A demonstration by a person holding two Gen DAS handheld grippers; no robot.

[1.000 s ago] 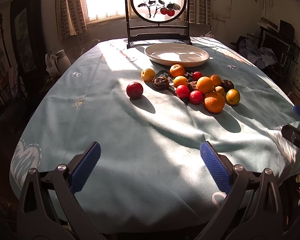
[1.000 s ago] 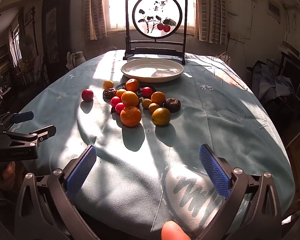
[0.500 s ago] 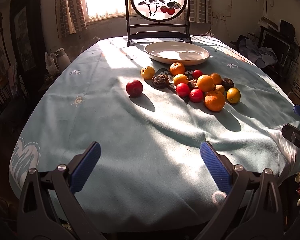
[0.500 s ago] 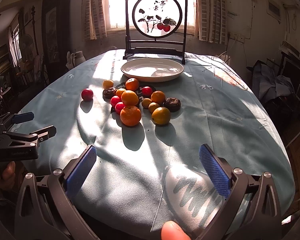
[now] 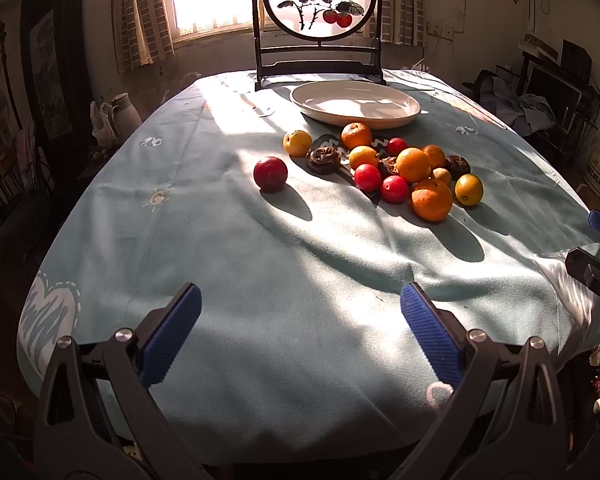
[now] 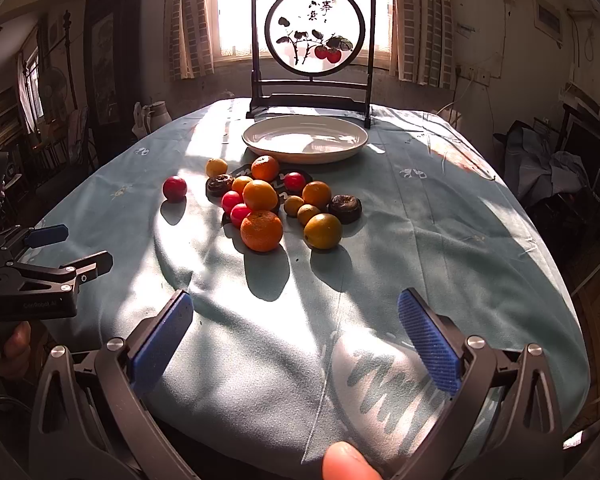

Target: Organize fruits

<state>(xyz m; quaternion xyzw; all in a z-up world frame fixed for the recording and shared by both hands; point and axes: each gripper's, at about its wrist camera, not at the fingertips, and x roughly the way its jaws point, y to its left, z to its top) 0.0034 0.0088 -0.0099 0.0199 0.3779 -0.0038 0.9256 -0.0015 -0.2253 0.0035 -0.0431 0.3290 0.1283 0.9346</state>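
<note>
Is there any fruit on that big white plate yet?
No. The white plate holds nothing but sunlight and shadow, and all the fruit lies on the tablecloth in front of it.

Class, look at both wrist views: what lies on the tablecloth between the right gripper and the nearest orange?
Nothing: between the right gripper and the nearest orange lies only bare tablecloth crossed by the orange's shadow, clearest in the right wrist view.

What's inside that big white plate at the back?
Nothing visible: the white plate holds only sunlight and shadow; all the fruit lies on the tablecloth before it. Its near rim hides a sliver of the inside.
</note>
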